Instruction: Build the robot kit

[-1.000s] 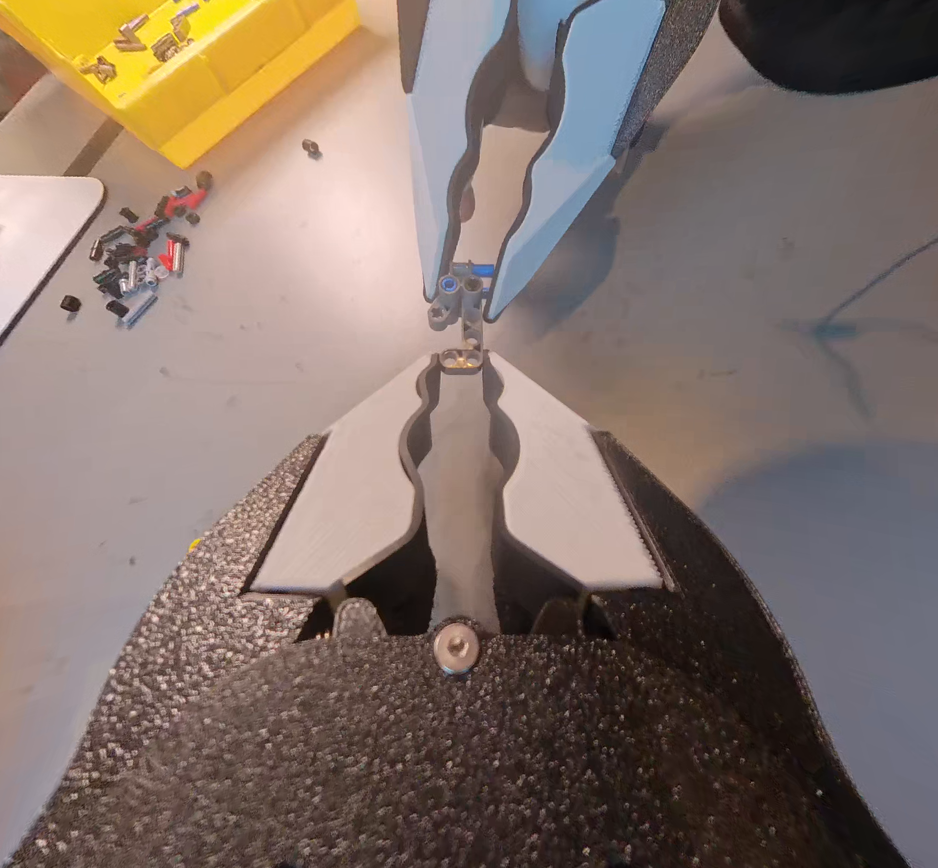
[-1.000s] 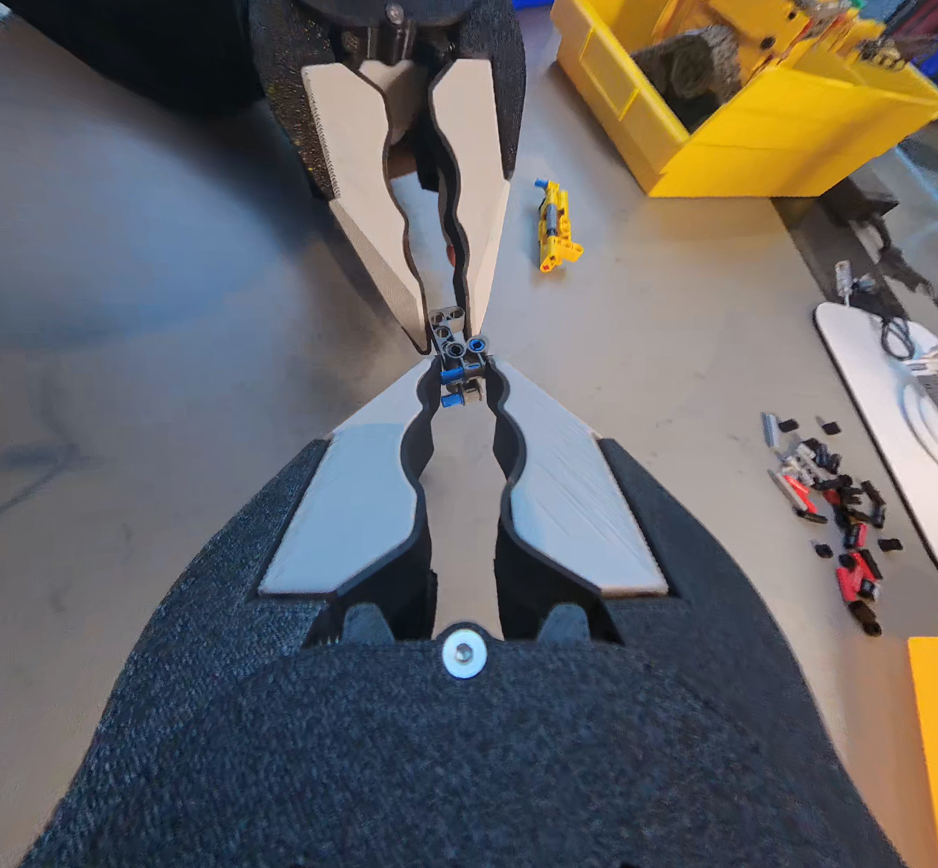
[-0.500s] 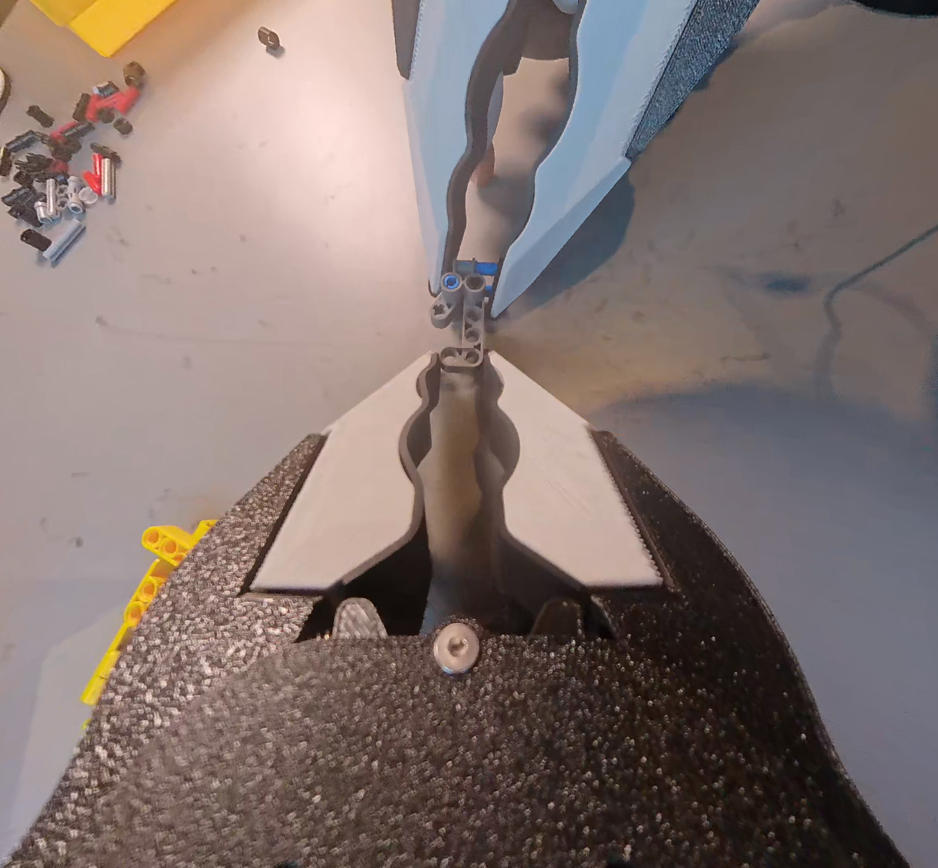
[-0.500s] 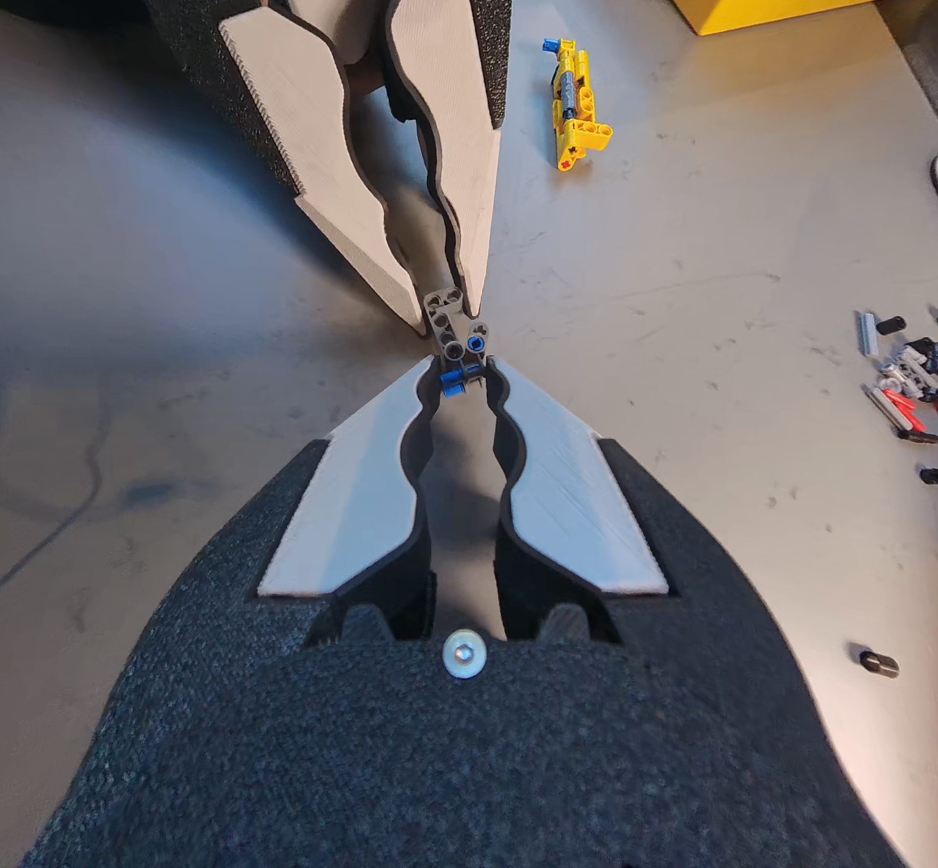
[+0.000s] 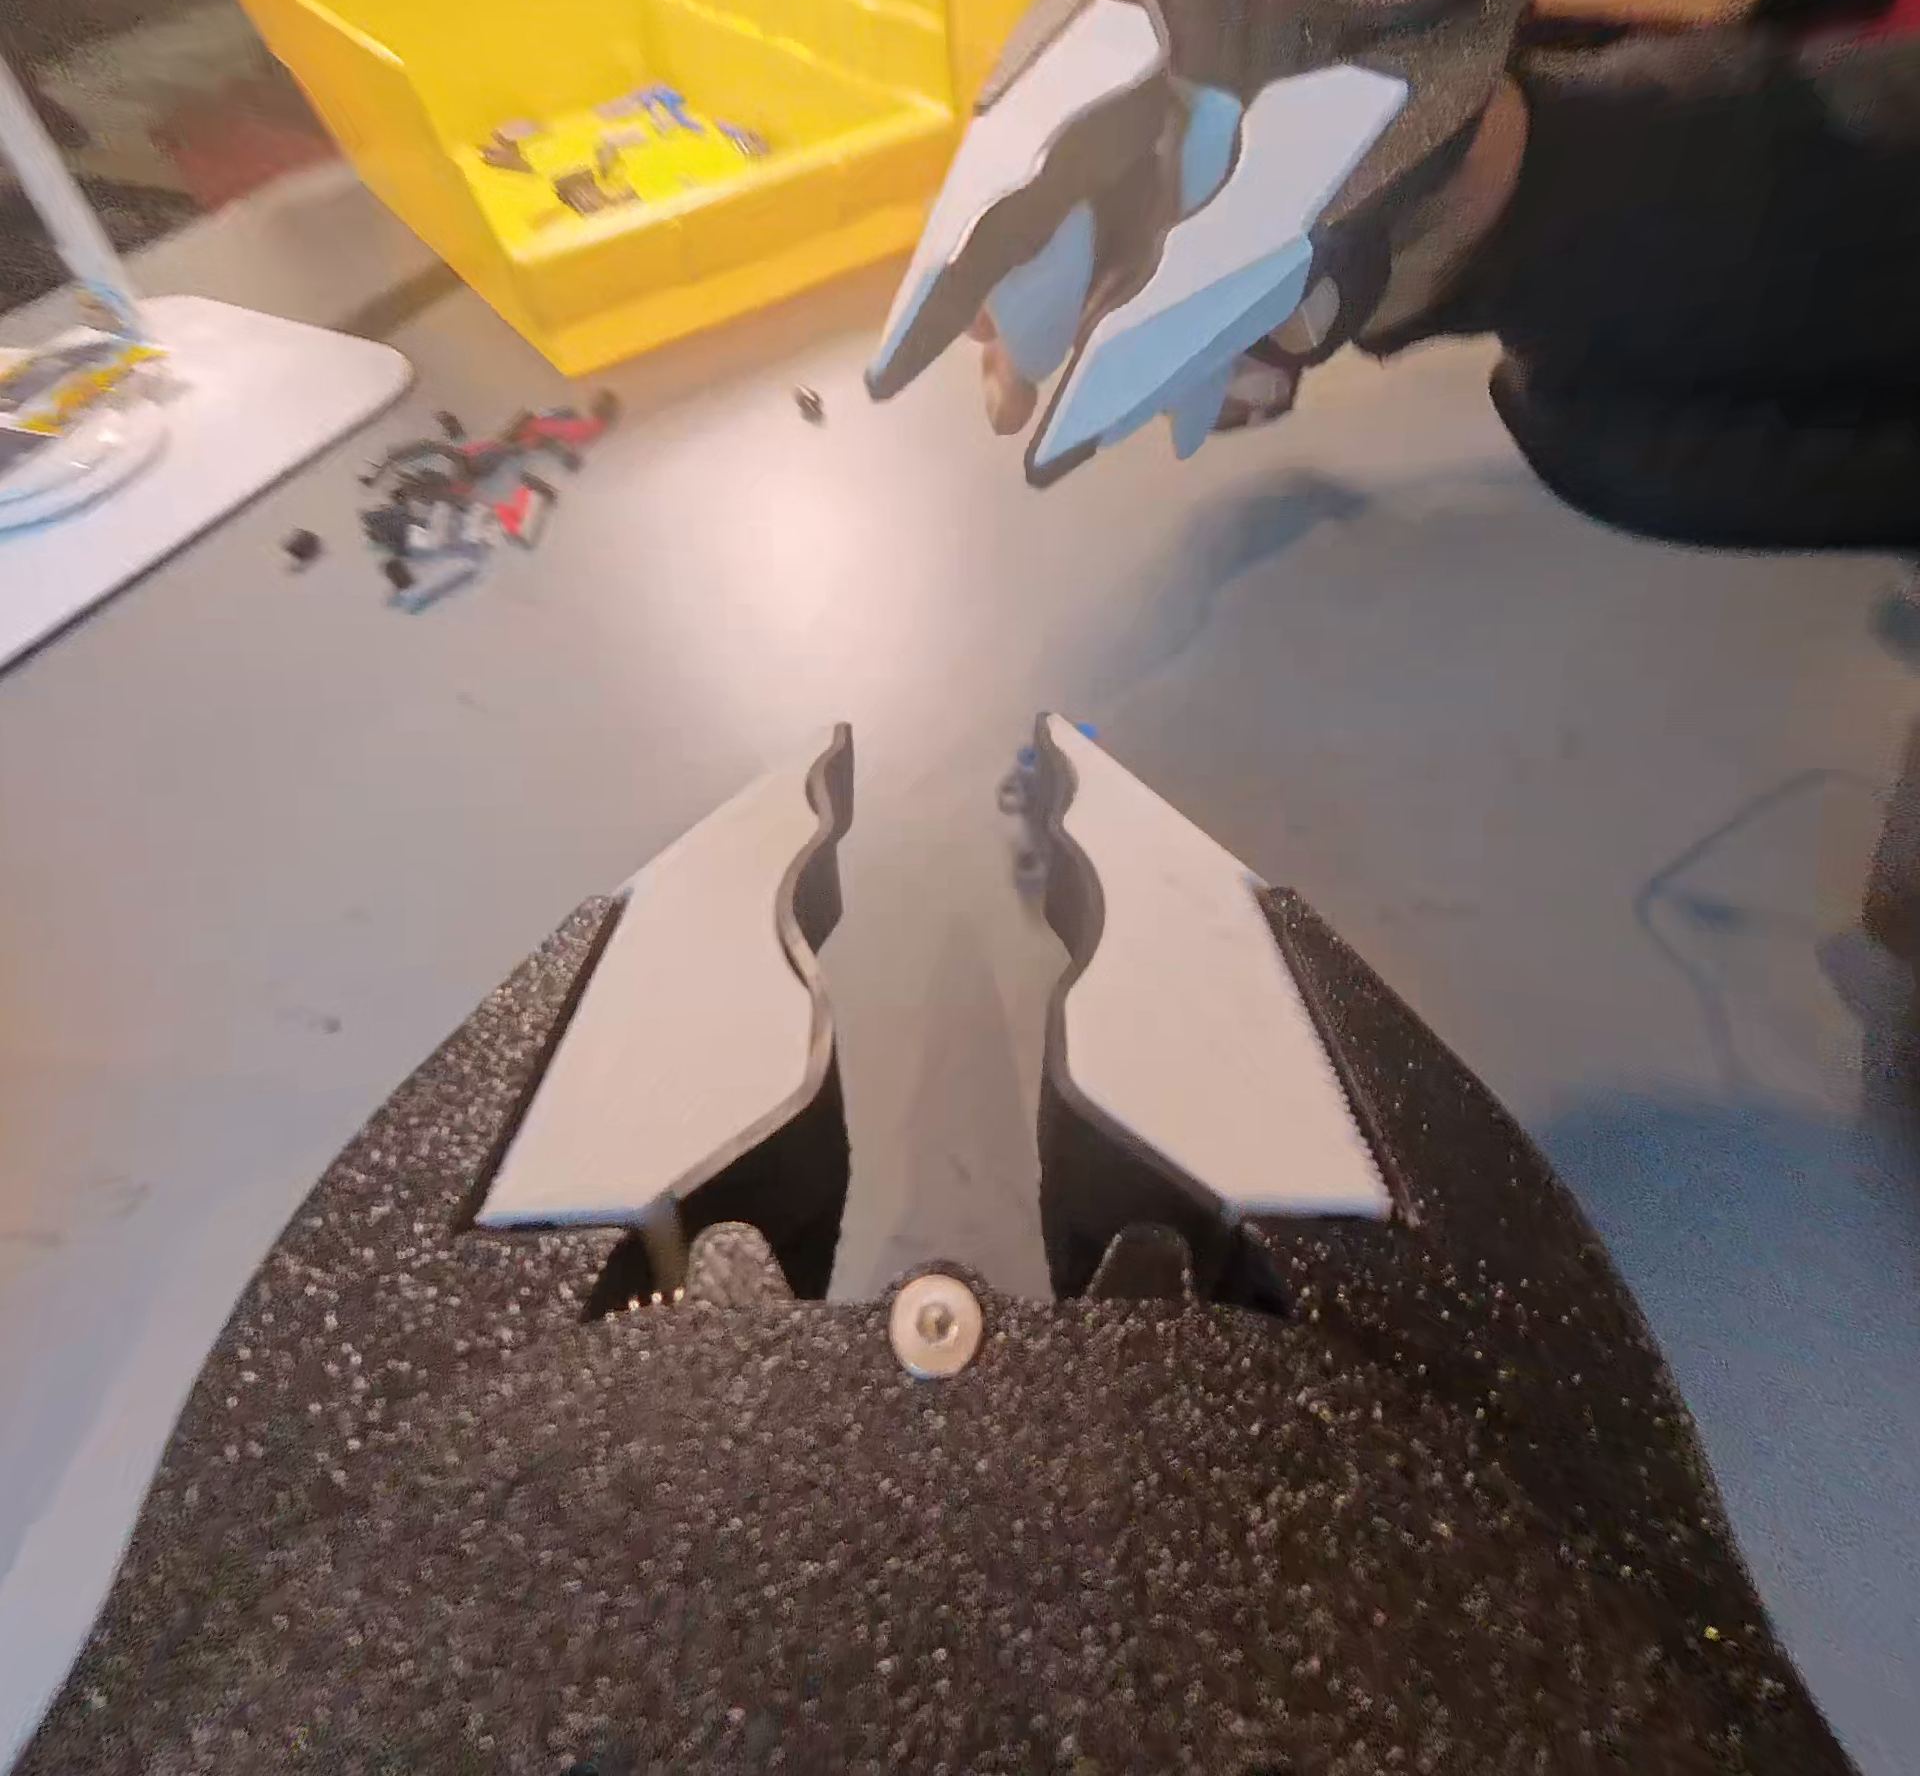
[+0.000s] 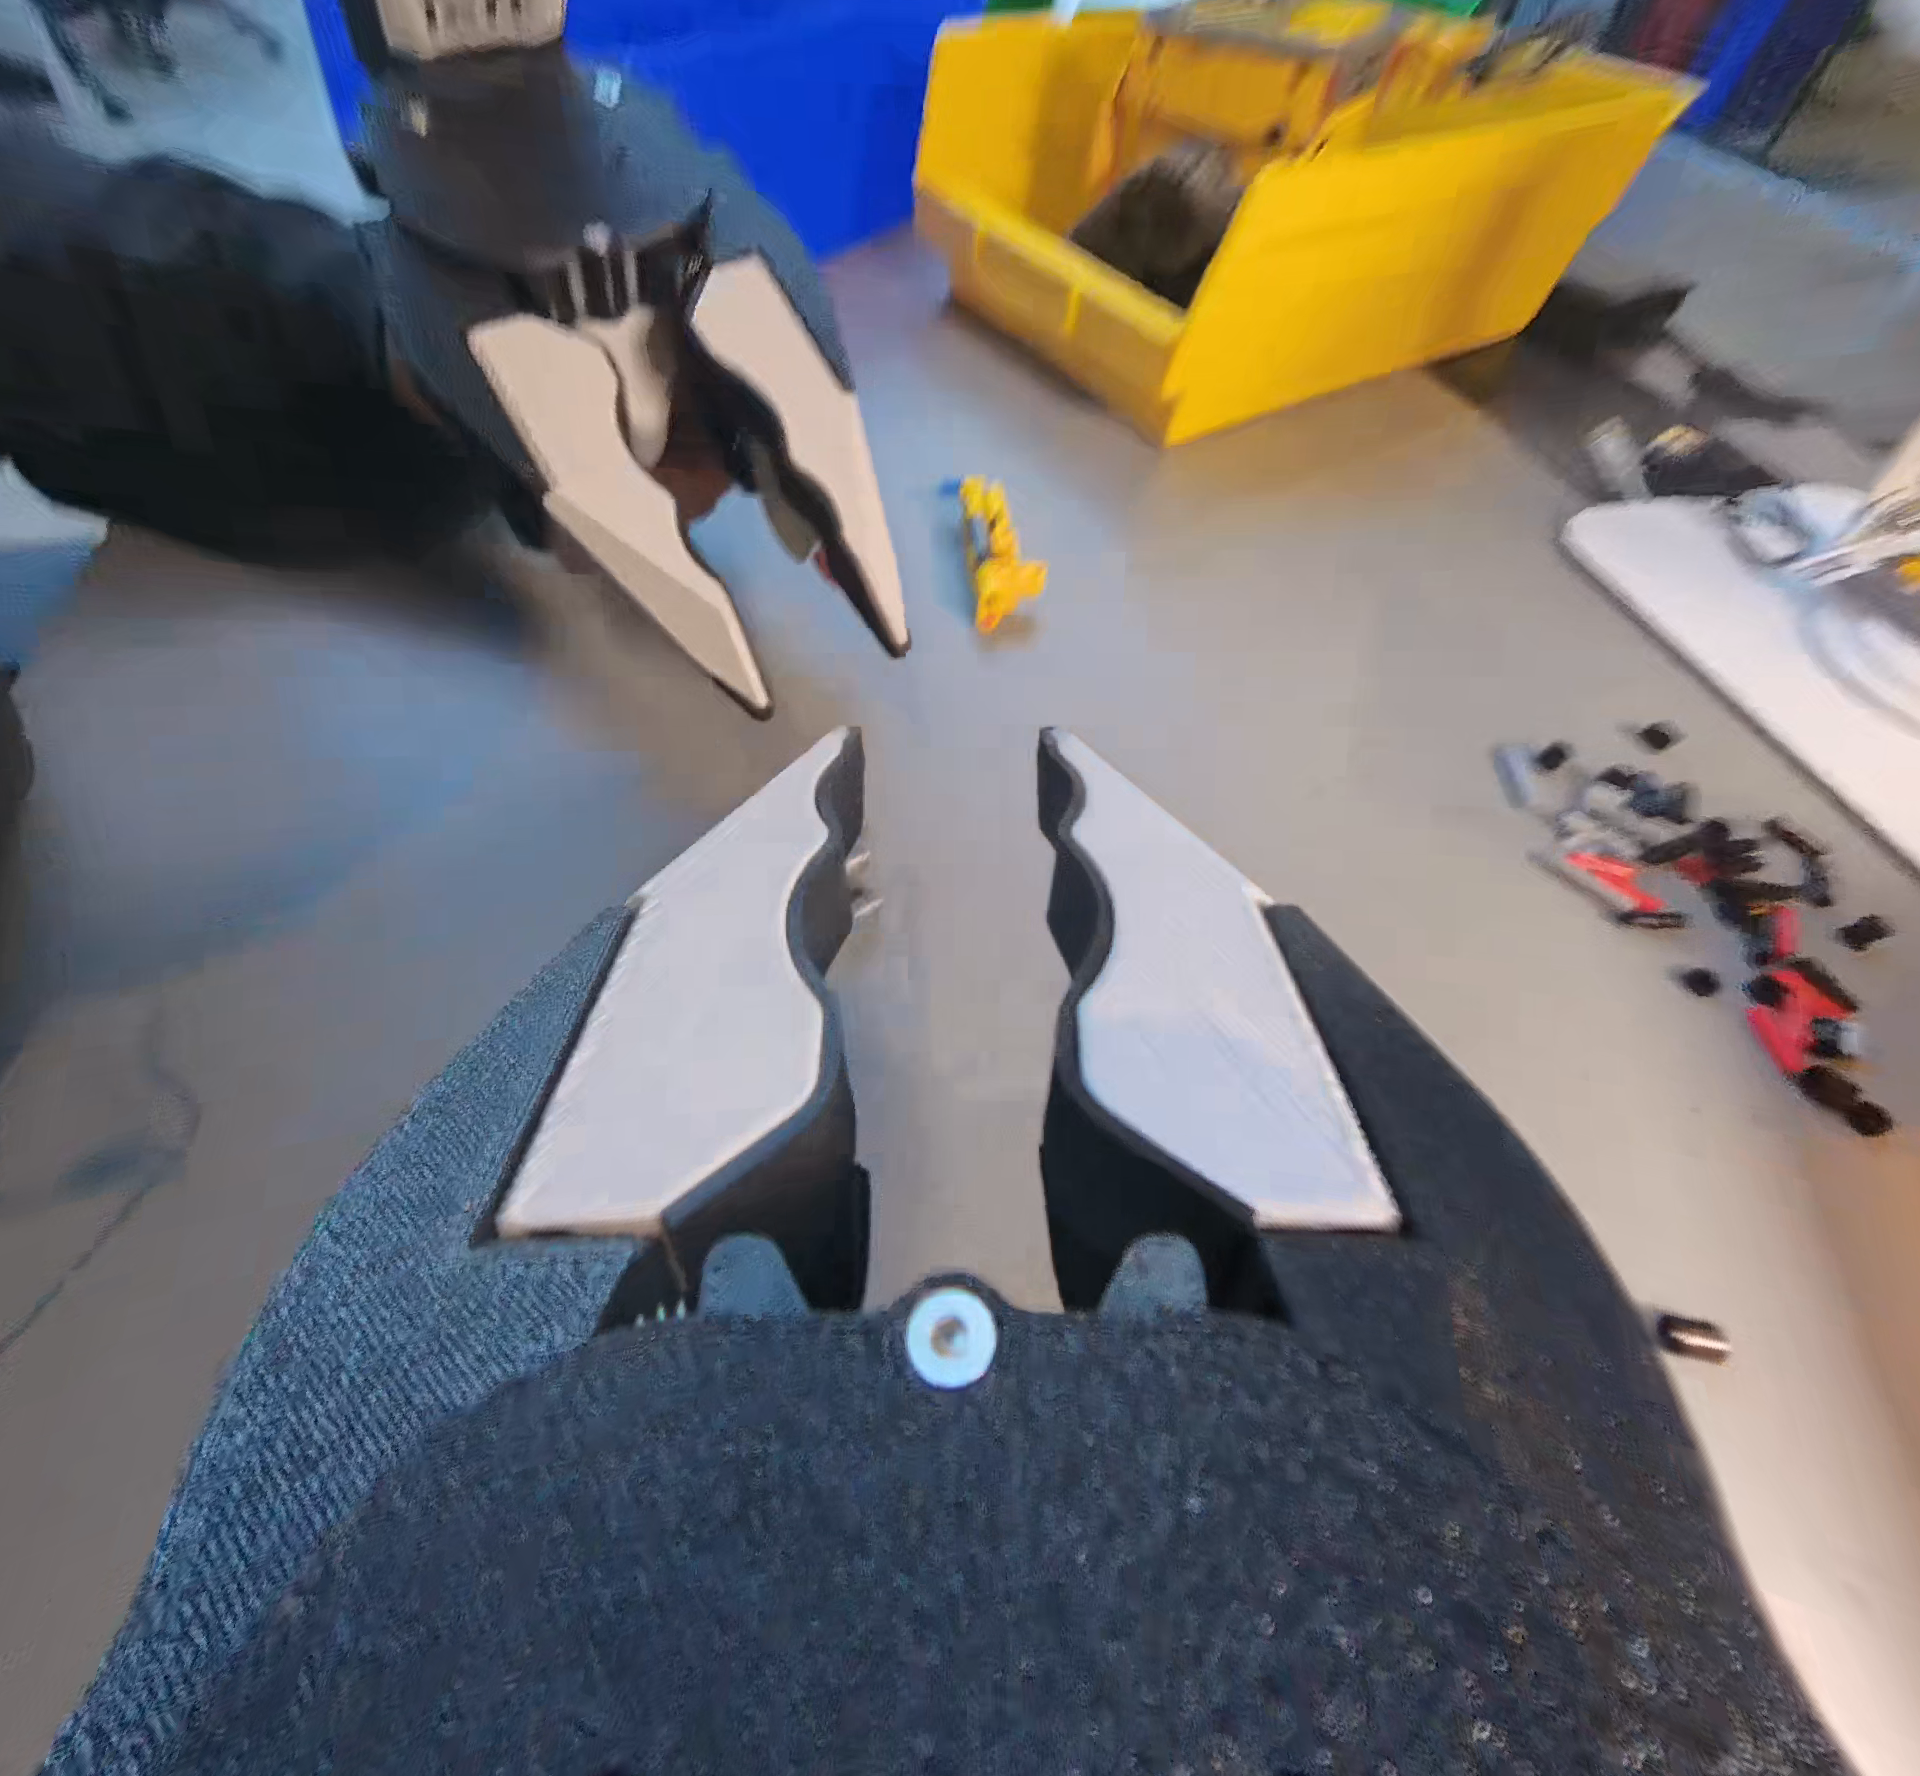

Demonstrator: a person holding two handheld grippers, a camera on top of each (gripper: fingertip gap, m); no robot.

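Note:
My left gripper [image 5: 945,739] is open and holds nothing. A small grey and blue pin-and-beam piece [image 5: 1023,812] shows just inside its right finger, partly hidden and blurred; I cannot tell whether it rests on the grey table. My right gripper [image 6: 948,739] is open too, with a blurred grey bit of the piece [image 6: 862,885] beside its left finger. Each gripper faces the other: the right one [image 5: 961,427] hangs open above the table, the left one [image 6: 831,677] stands open just ahead.
A yellow bin [image 5: 727,251] with small parts stands at the back. A pile of black, red and grey parts [image 5: 468,490] lies beside a white board [image 5: 208,438]. Another yellow bin [image 6: 1299,272], a blue bin [image 6: 779,64], a small yellow assembly [image 6: 992,552] and a loose black pin [image 6: 1694,1337] are near. About 5 centimetres separates my left fingertips from my right. The loose black pin [image 6: 1694,1337] is closer to my right gripper, around 15 centimetres from its tips; the left tips are 20 centimetres off.
Both grippers were shut on the grey and blue piece, tip to tip. Both have opened, let go of it and drawn apart; the views have swung up towards the bins.

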